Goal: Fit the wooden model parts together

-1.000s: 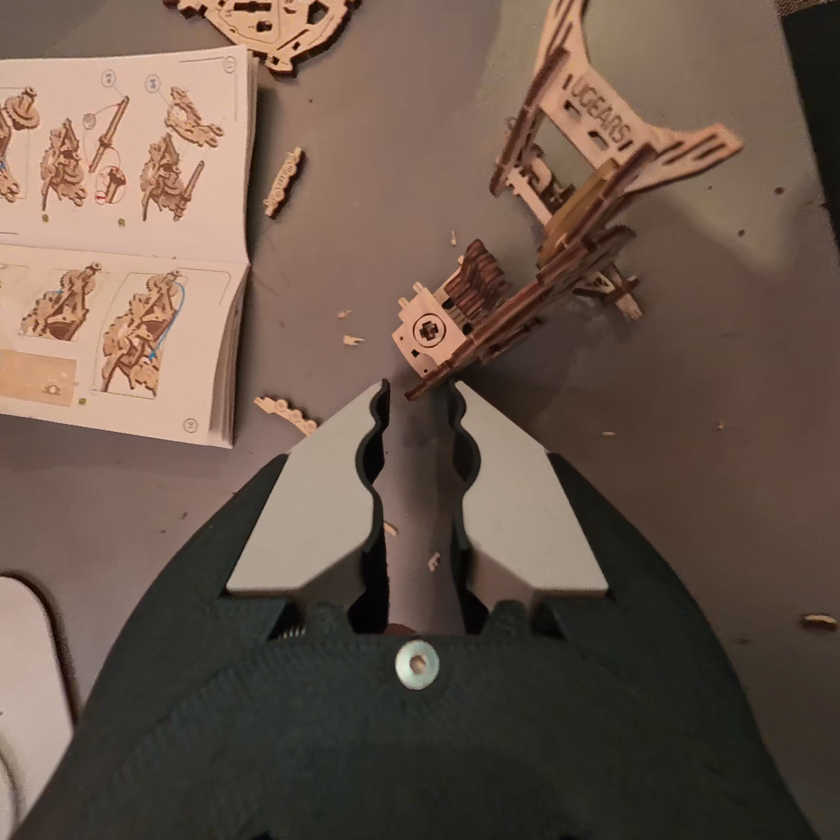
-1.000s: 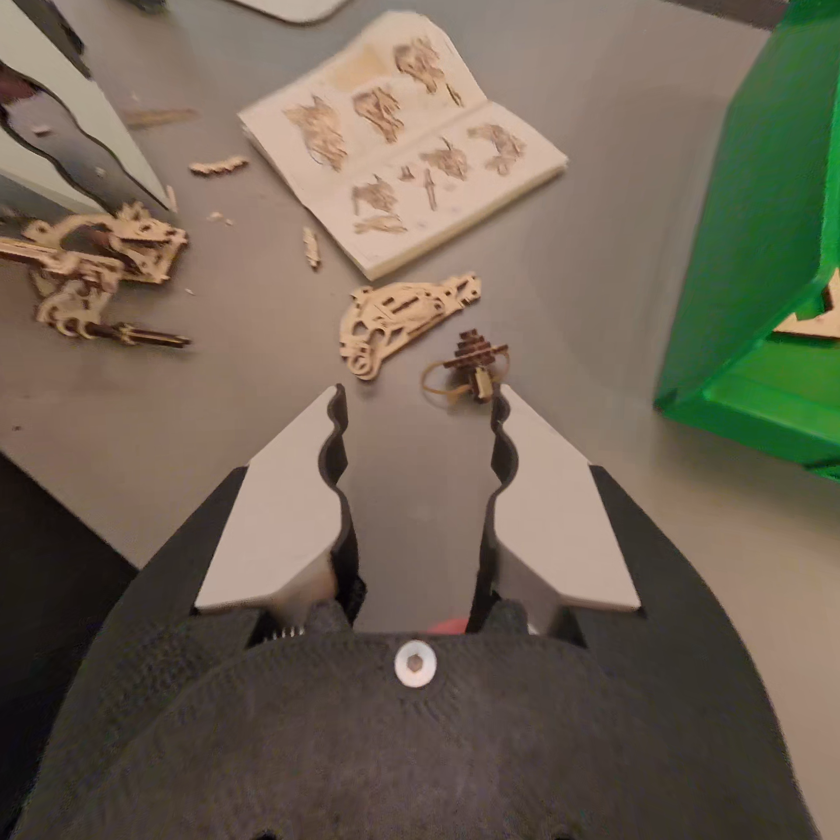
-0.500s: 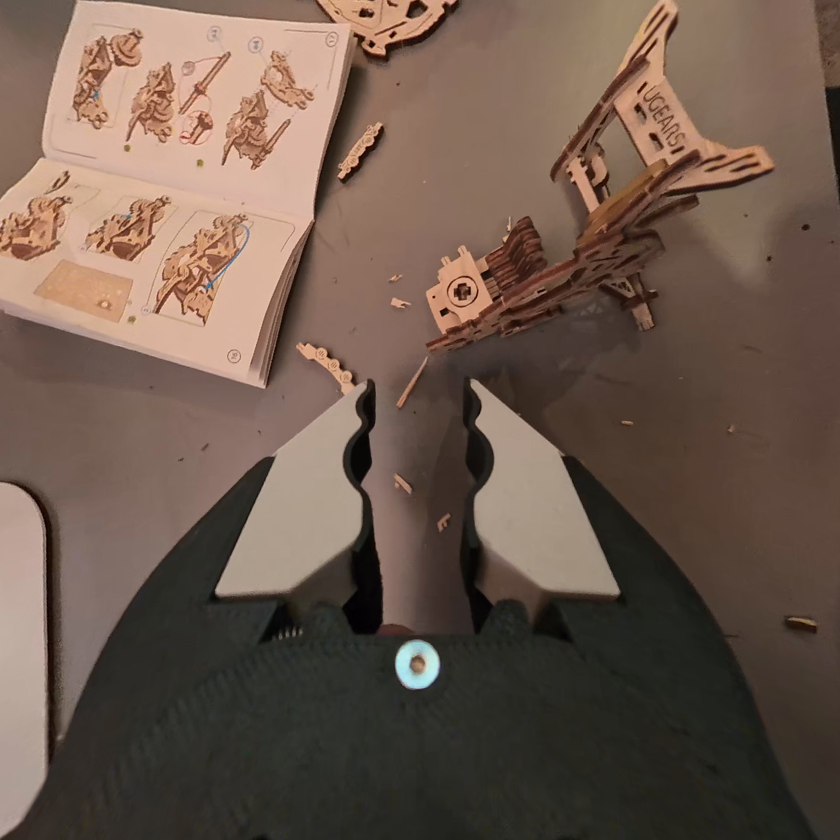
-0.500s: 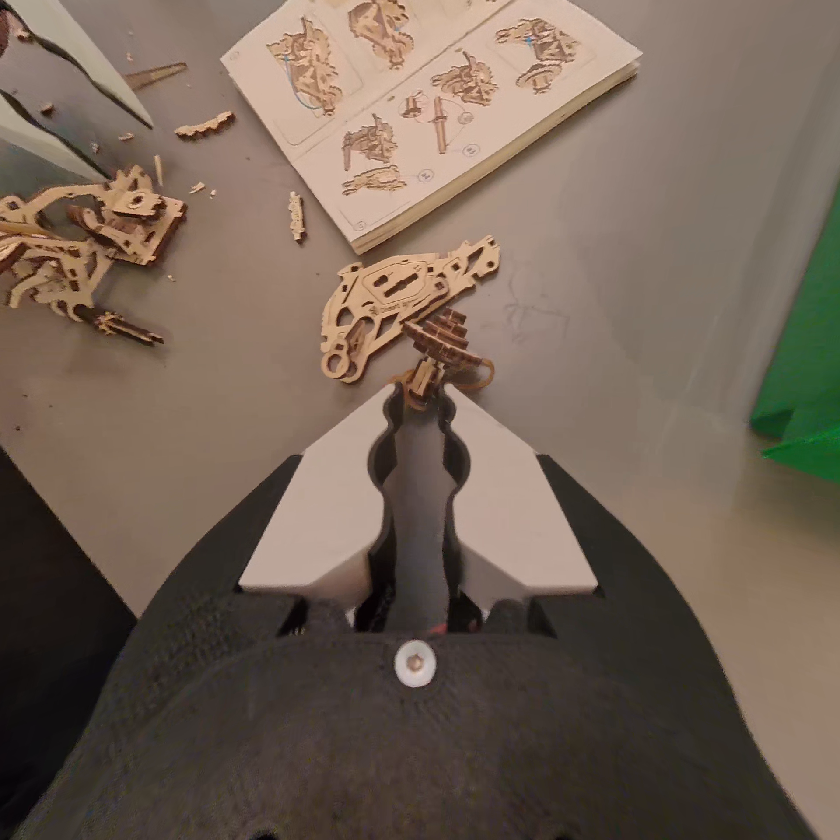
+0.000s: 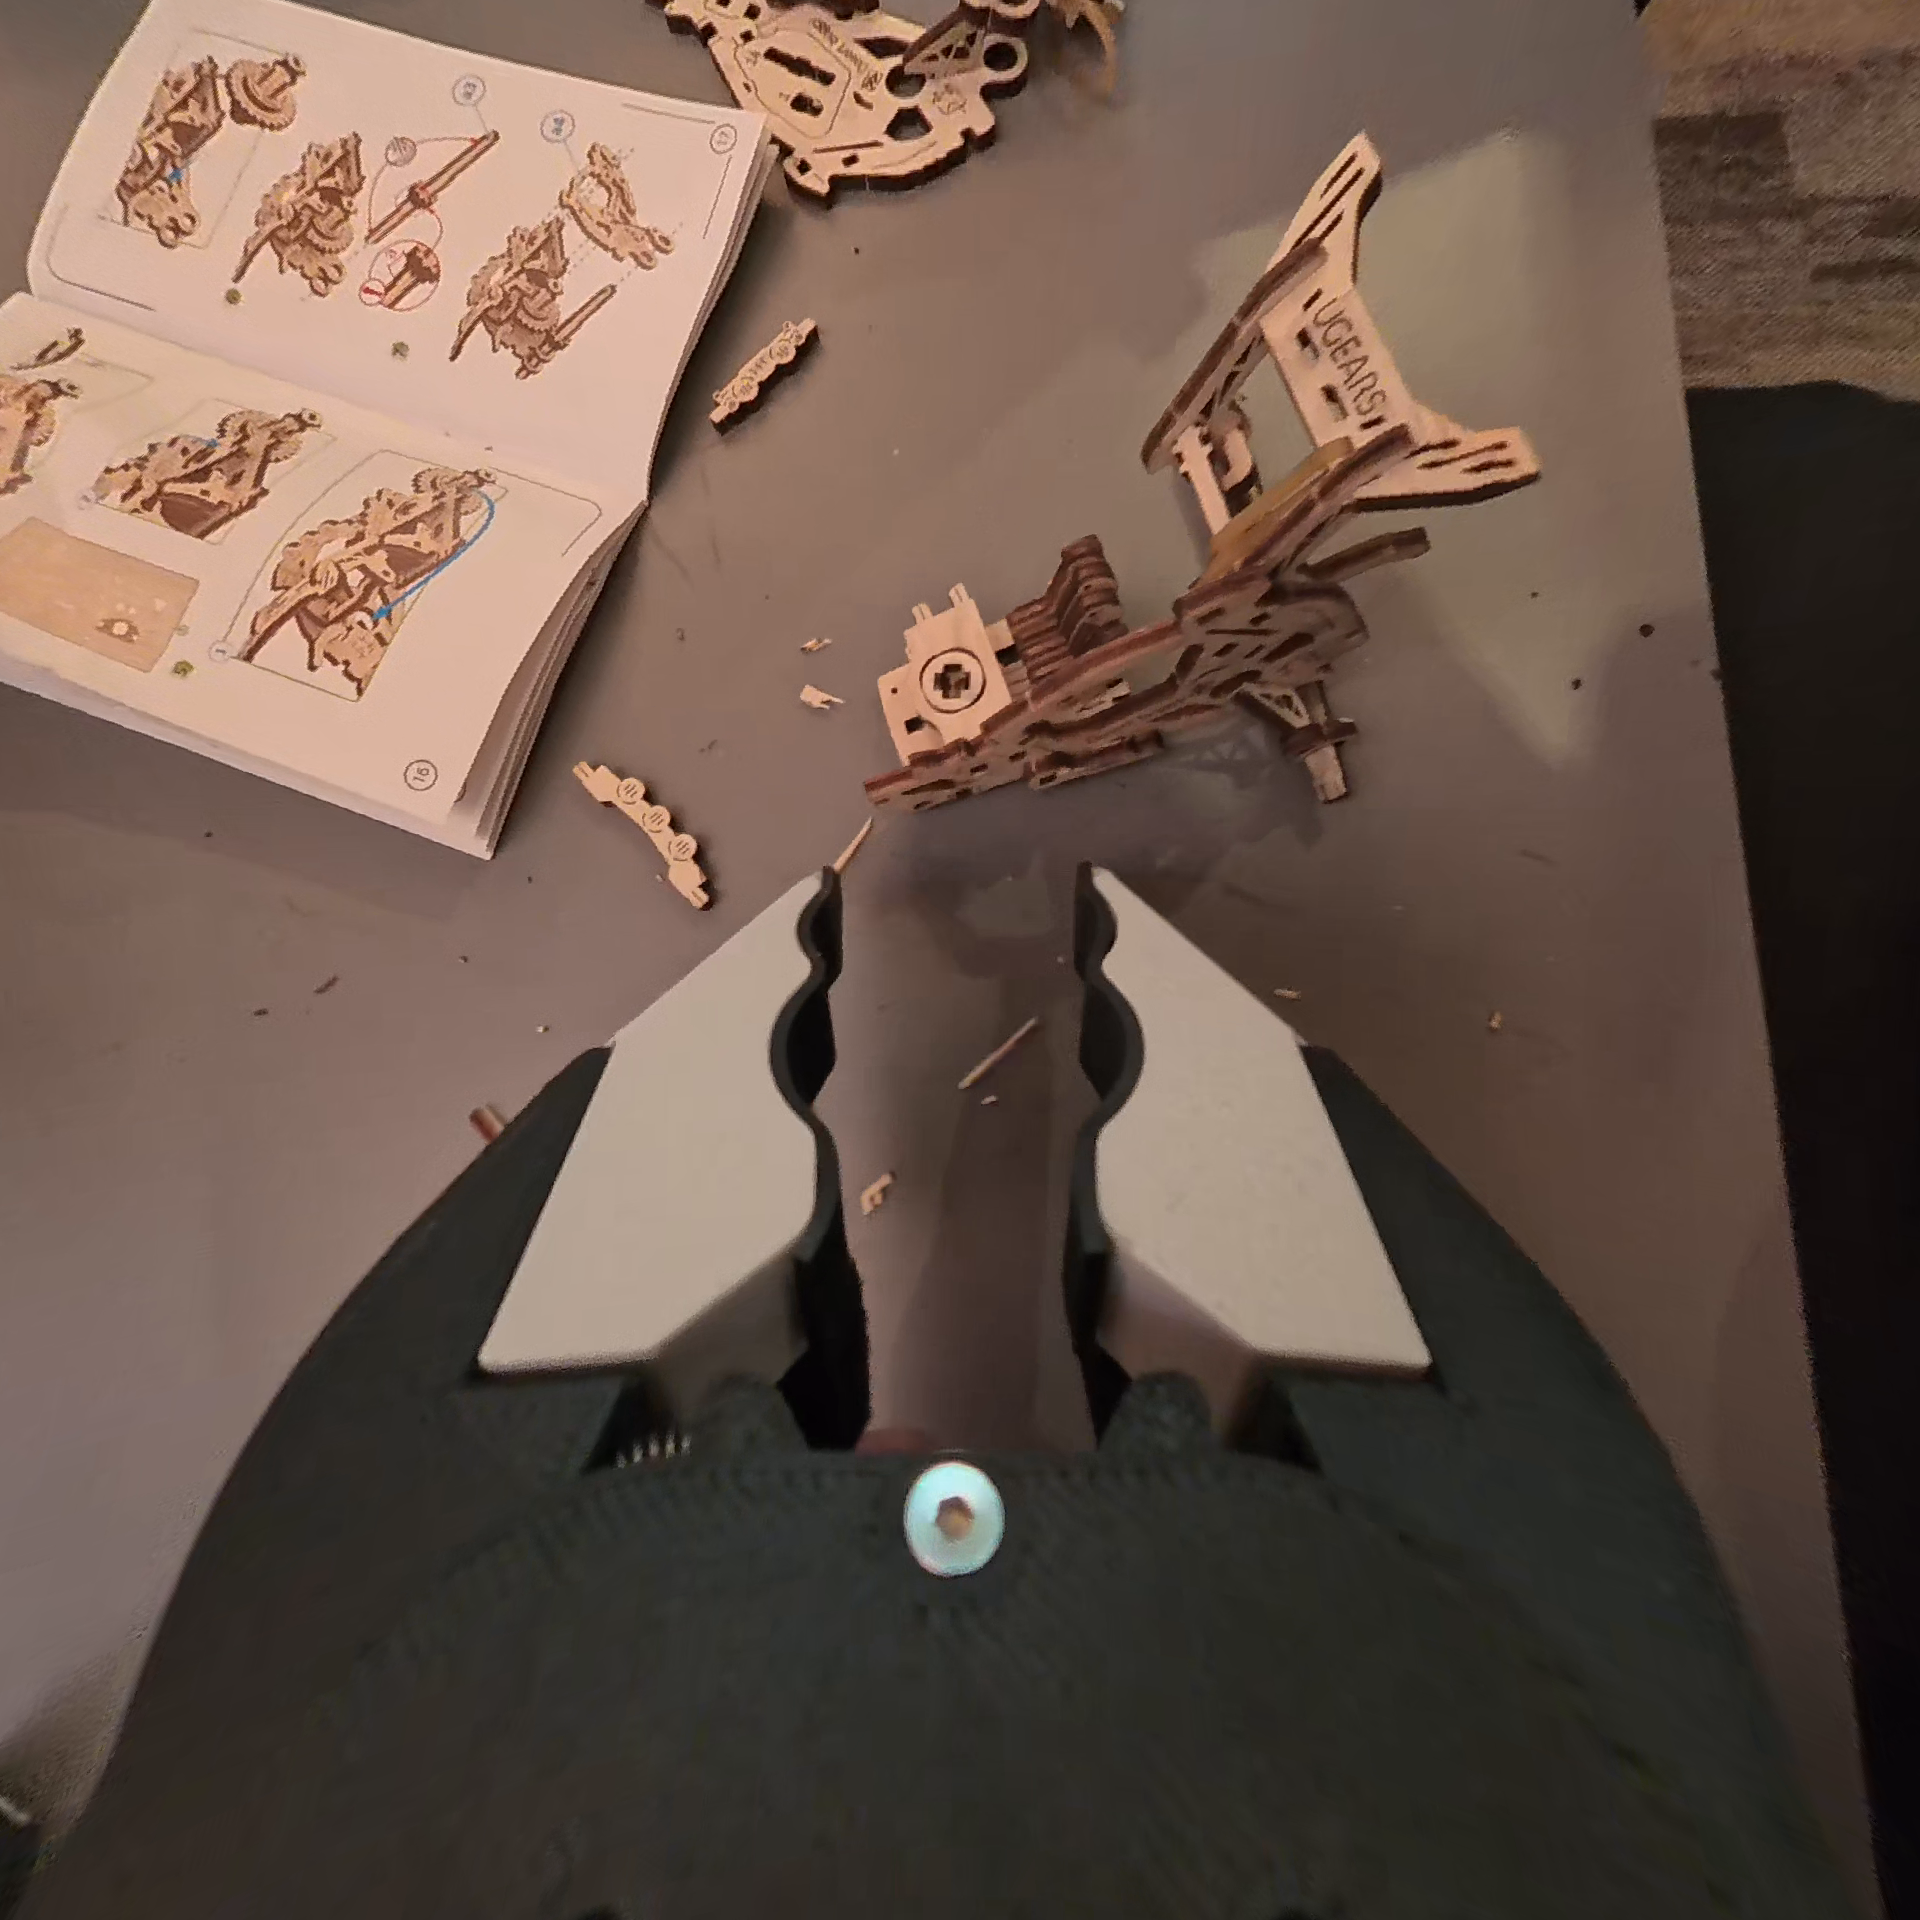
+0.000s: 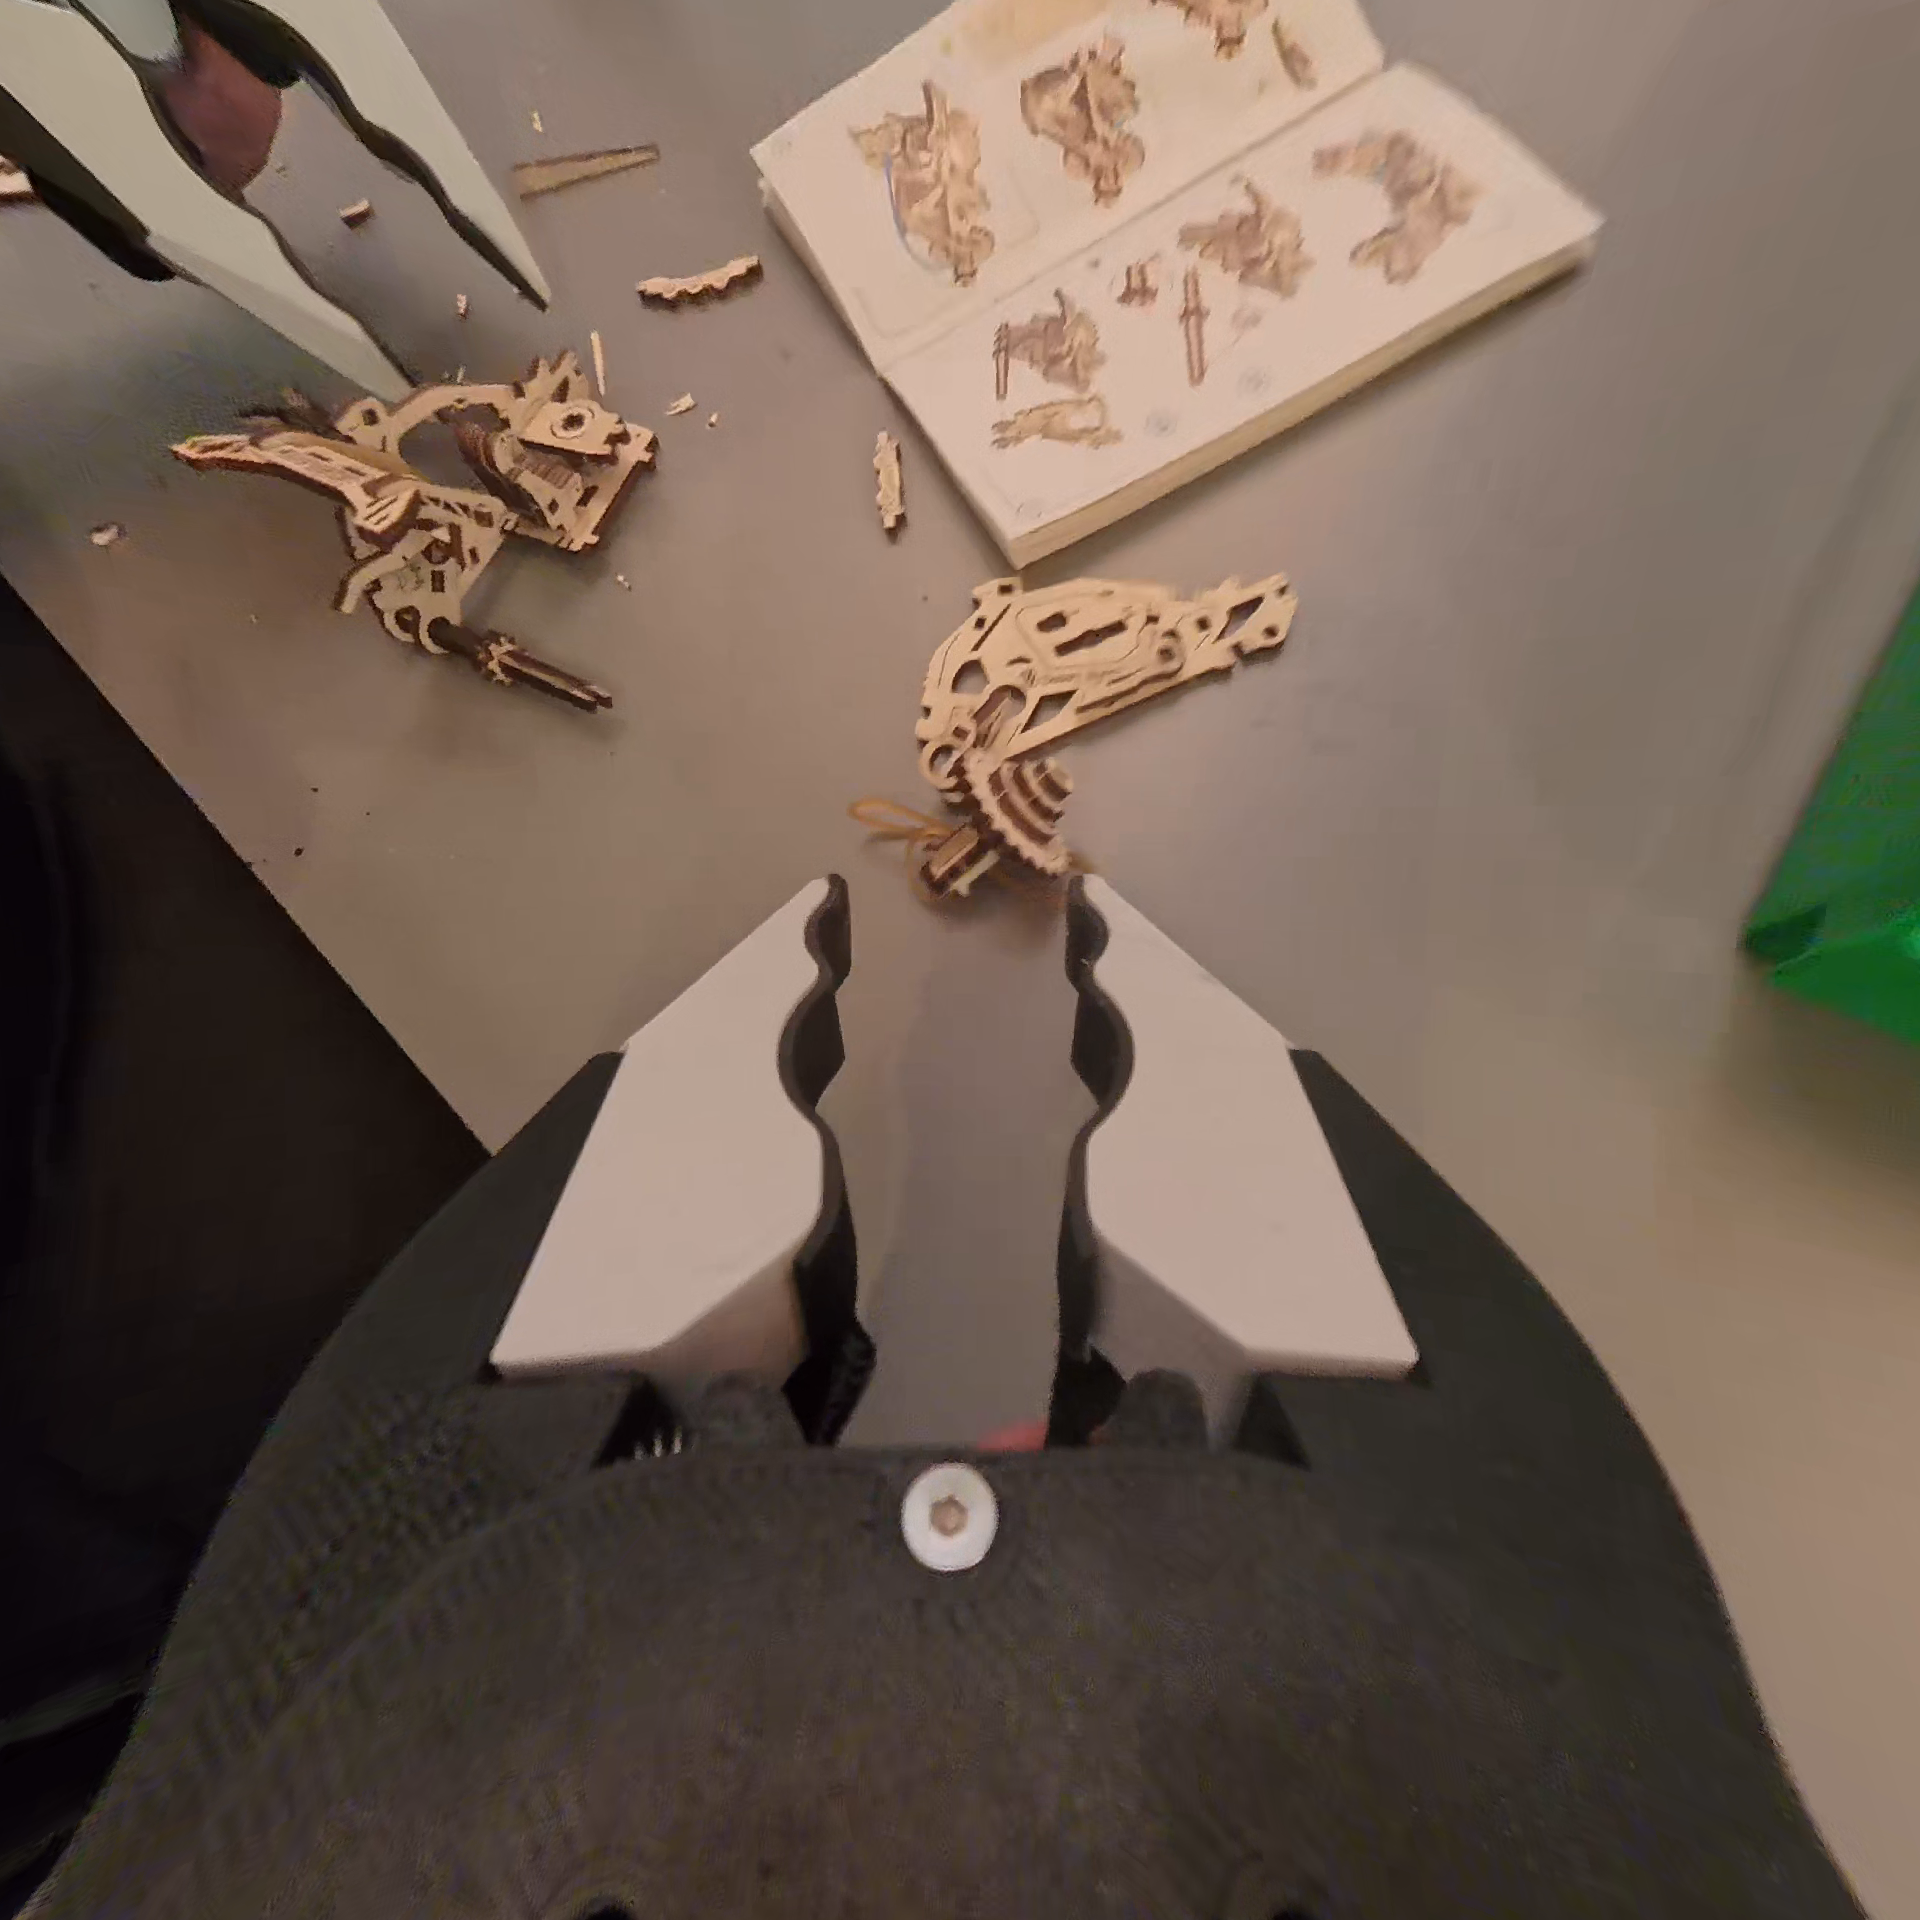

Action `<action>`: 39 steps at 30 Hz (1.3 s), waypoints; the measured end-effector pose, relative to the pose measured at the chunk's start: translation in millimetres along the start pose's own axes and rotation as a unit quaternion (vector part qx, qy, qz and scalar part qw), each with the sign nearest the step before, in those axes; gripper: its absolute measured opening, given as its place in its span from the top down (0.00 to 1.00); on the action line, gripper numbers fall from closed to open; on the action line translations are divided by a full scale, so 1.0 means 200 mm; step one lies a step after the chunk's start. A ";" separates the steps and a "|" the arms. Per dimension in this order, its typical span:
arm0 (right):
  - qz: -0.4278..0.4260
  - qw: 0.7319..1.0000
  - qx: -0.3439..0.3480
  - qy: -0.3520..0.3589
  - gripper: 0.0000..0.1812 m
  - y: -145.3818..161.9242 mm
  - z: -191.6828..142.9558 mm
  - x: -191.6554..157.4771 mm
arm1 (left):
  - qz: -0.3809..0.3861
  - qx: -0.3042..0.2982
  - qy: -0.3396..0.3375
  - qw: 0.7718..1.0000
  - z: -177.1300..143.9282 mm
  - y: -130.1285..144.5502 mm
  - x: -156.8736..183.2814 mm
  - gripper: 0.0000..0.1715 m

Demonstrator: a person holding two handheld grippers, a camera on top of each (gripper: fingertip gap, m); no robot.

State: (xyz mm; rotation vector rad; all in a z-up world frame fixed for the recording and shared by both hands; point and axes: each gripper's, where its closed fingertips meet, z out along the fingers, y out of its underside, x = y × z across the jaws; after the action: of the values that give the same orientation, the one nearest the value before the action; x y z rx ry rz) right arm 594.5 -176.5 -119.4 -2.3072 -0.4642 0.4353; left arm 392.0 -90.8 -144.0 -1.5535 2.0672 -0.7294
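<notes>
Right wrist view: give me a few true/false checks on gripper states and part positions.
1. The right gripper is shut on the gear piece. False: its jaws stand open, with the gear piece just beyond the fingertips.
2. The left gripper is open and holds nothing. True.
3. The booklet lies open on the table. True.
4. The flat cut-out panel rests on the booklet. False: it lies on the table beside it.
</notes>
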 end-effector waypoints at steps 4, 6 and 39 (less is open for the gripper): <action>-0.041 0.999 -0.025 -0.013 0.78 -0.02 0.05 0.03 | -0.013 0.011 0.007 1.000 -0.01 -0.01 0.04 0.73; -0.057 0.997 -0.041 -0.025 0.78 -0.01 0.09 0.04 | -0.013 0.007 0.005 1.000 -0.01 0.01 0.05 0.73; 0.037 0.989 0.096 -0.105 0.91 -0.06 0.01 -0.26 | 0.272 -0.100 0.006 0.957 0.05 -0.09 0.07 0.78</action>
State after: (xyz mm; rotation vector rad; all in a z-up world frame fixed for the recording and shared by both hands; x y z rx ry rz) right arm 545.8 -191.4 -103.6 -2.1065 -0.4197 0.7333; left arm 408.4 -110.3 -140.3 -0.9810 2.4771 -0.3309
